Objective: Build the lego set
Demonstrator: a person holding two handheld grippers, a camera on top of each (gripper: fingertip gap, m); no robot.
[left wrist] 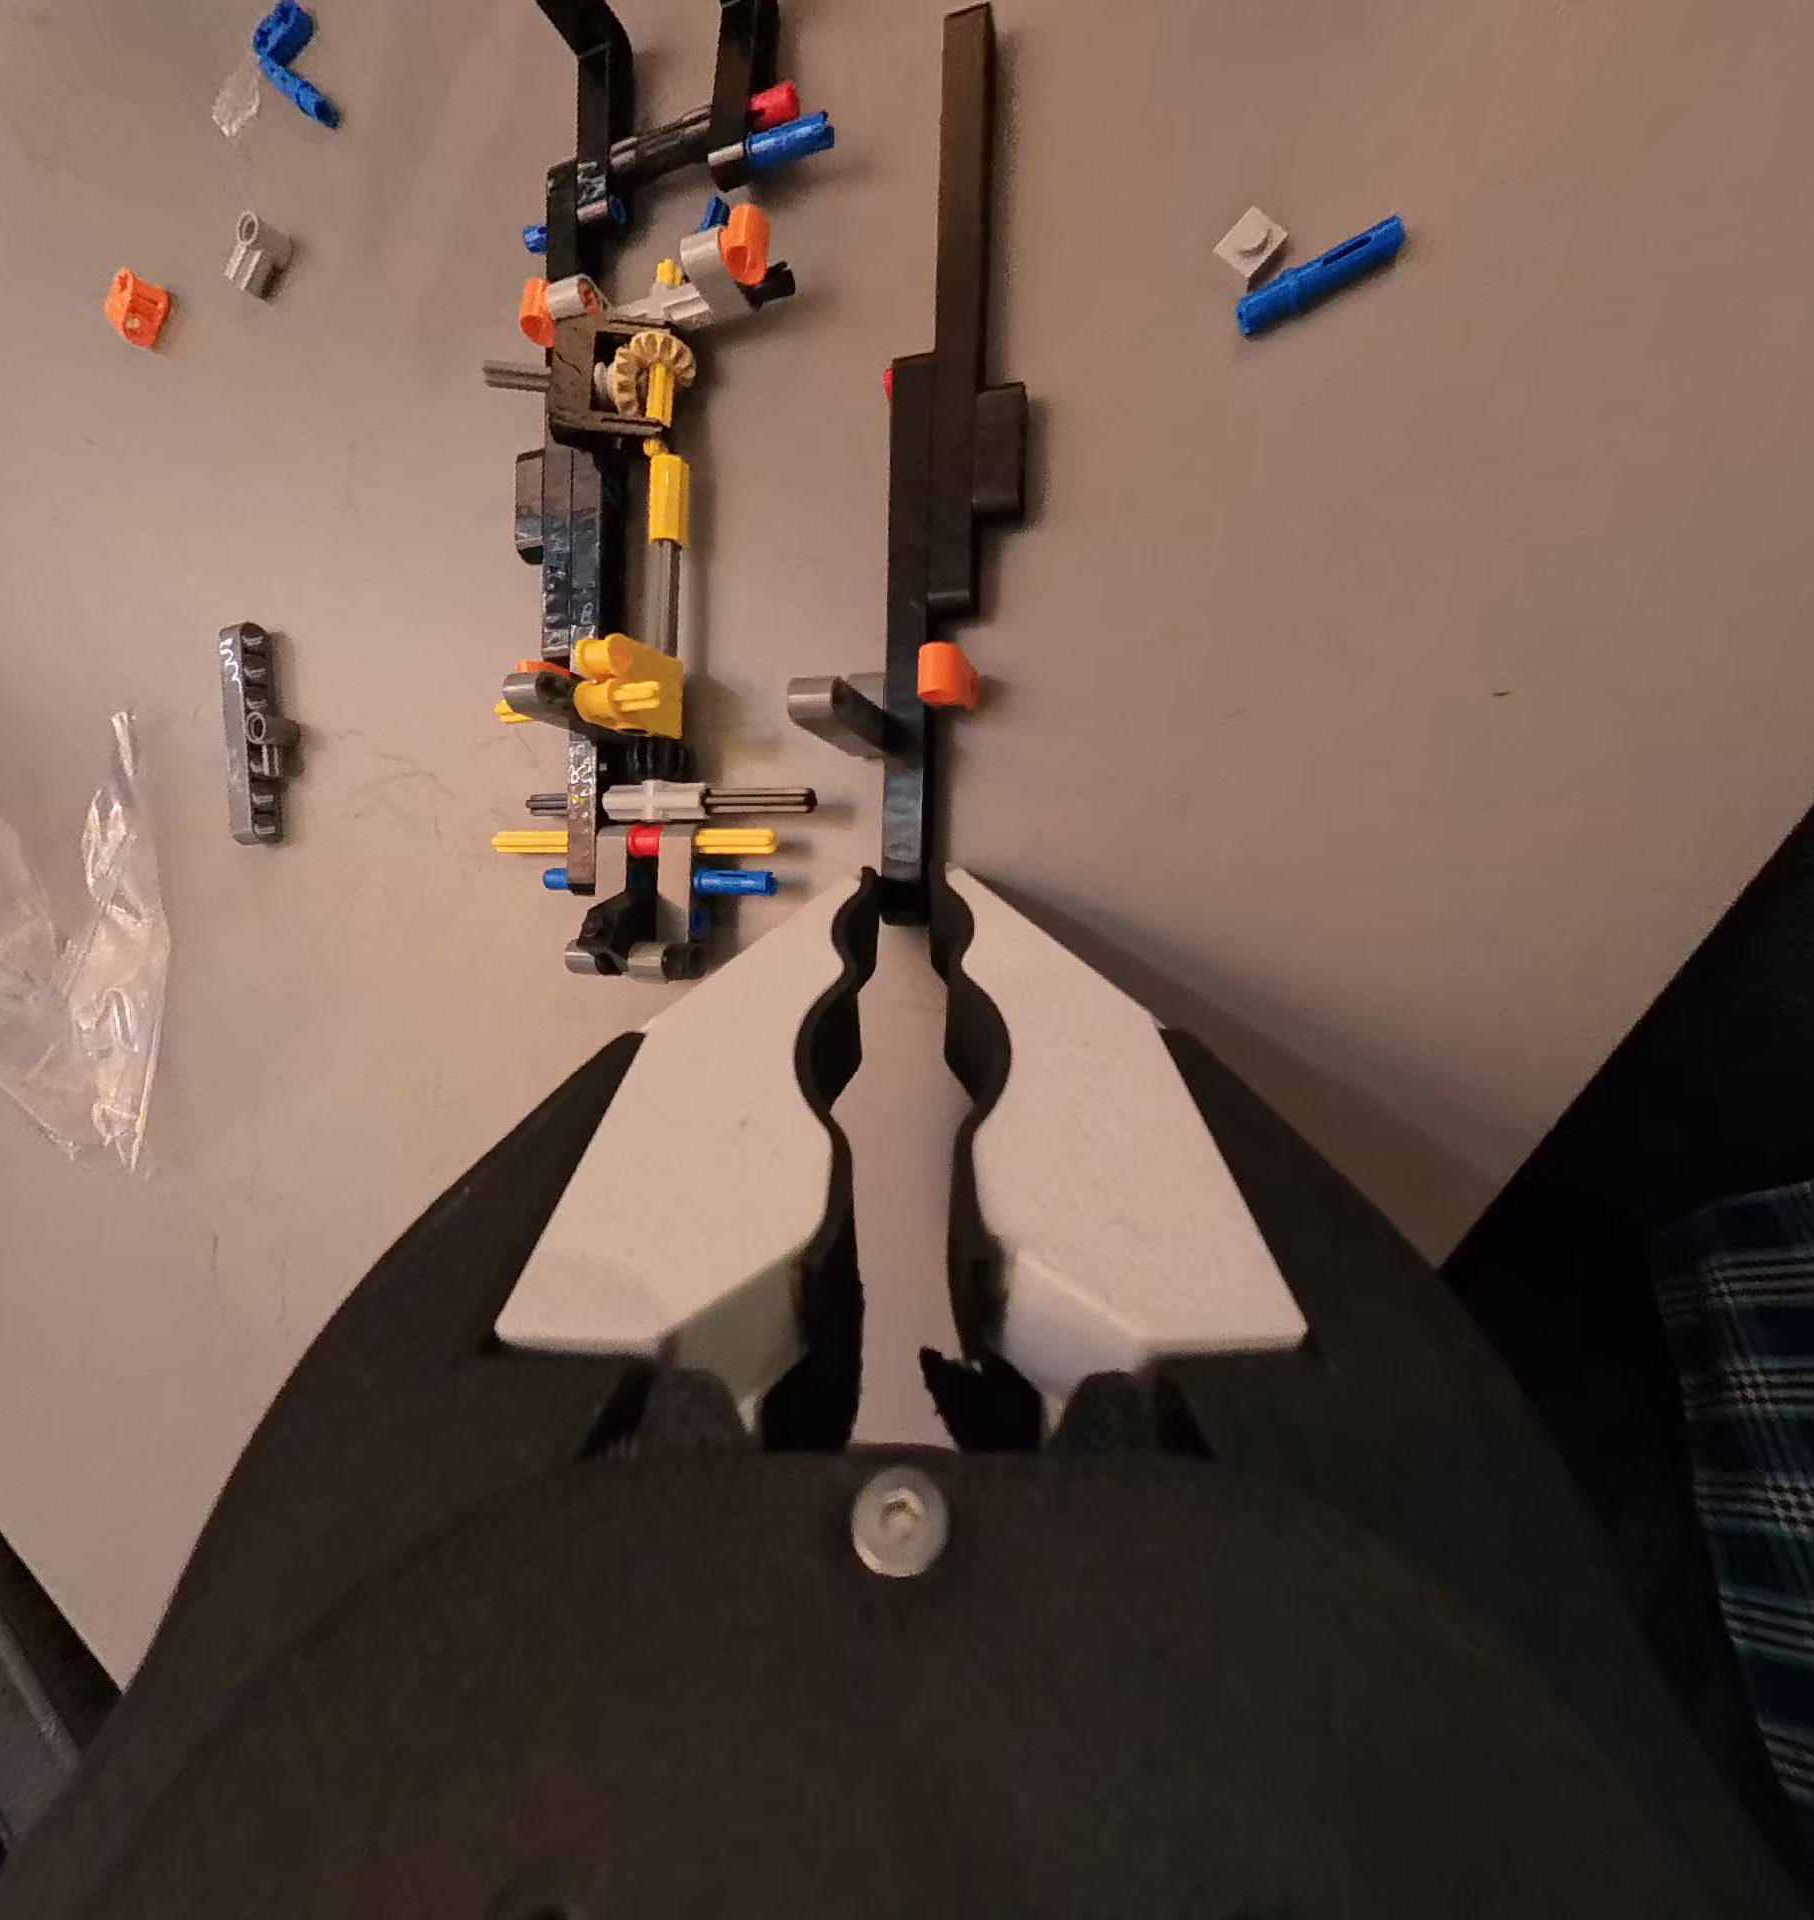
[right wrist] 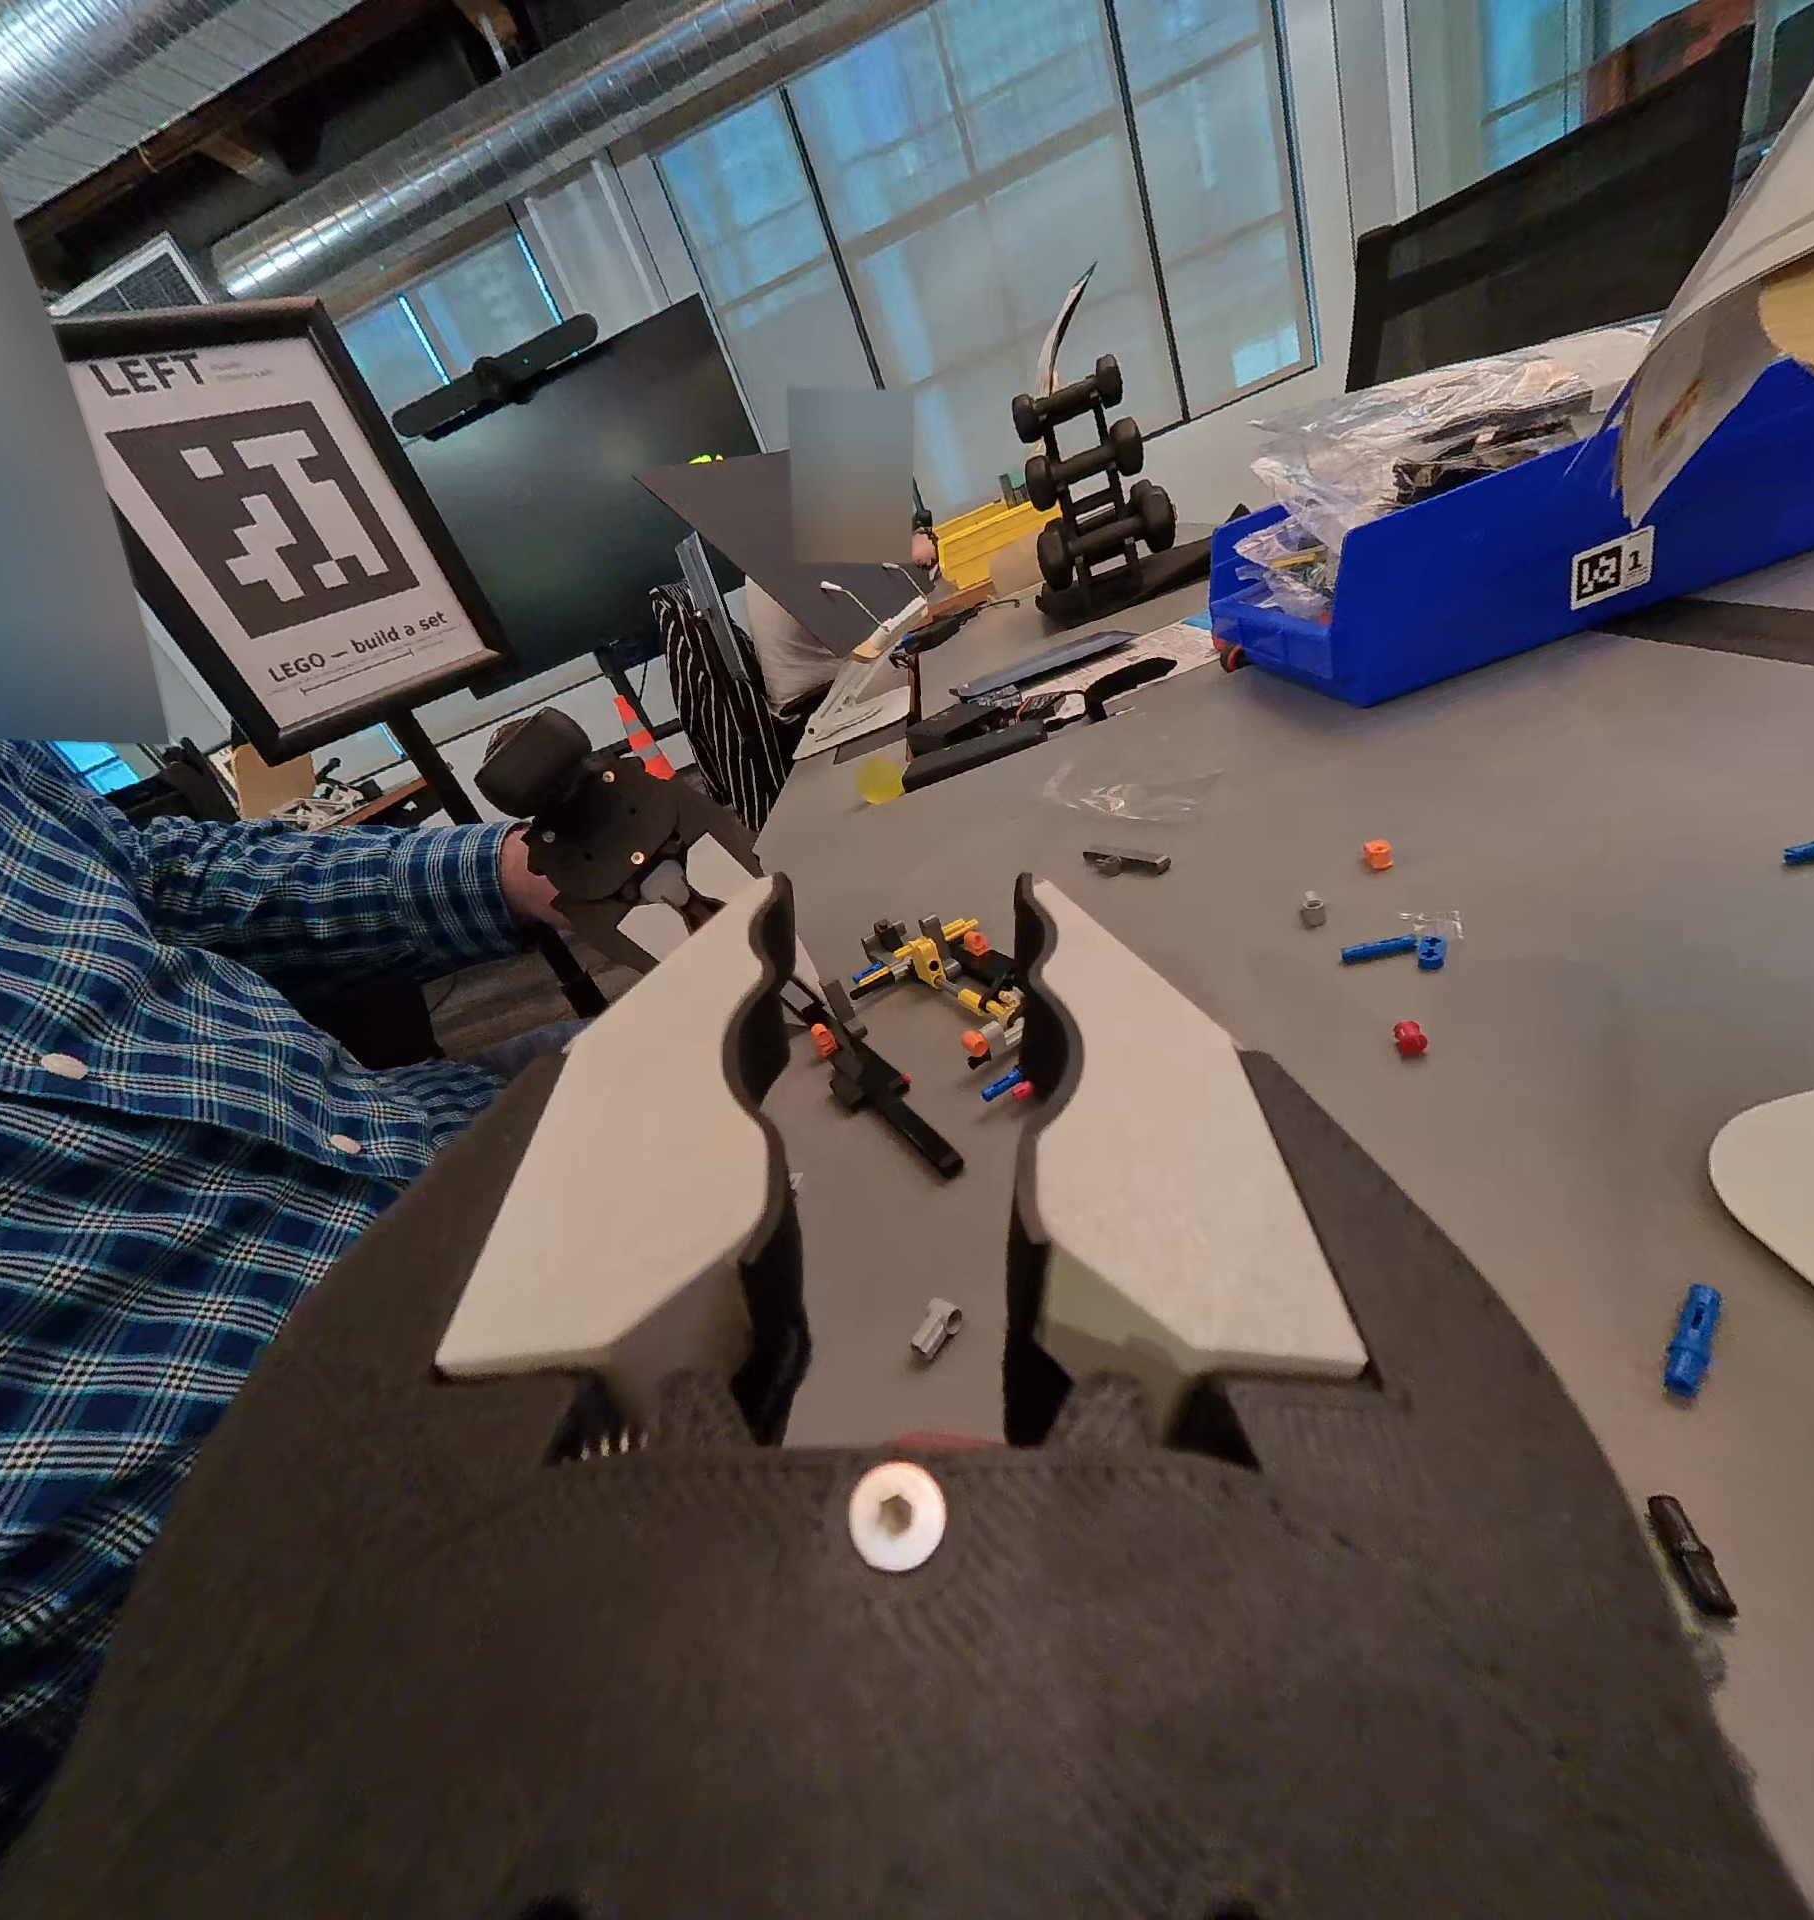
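My left gripper [left wrist: 901, 896] is shut on the near end of a long black beam assembly [left wrist: 950, 468] that carries an orange connector [left wrist: 947, 675] and a grey piece. The beam stretches away from the fingertips, low over or on the table. To its left lies the main chassis build [left wrist: 622, 582], with black beams, yellow parts, a tan gear and blue pins. My right gripper [right wrist: 898, 914] is open and empty, held above the table. Between its fingers I see the chassis [right wrist: 944, 977] and the black beam assembly [right wrist: 882, 1101]. The left gripper [right wrist: 622, 852] shows beyond, held by a hand in a plaid sleeve.
Loose parts lie around: a blue pin [left wrist: 1318, 275], a grey plate [left wrist: 1251, 244], an orange connector [left wrist: 137, 307], a dark grey beam [left wrist: 254, 732] and a plastic bag [left wrist: 72, 935]. A grey connector [right wrist: 936, 1328], a blue pin [right wrist: 1690, 1351] and a blue bin [right wrist: 1505, 592] also show. The table edge runs at the right [left wrist: 1609, 1060]. One gripper's finger ends stand about 25 centimetres off the other's.
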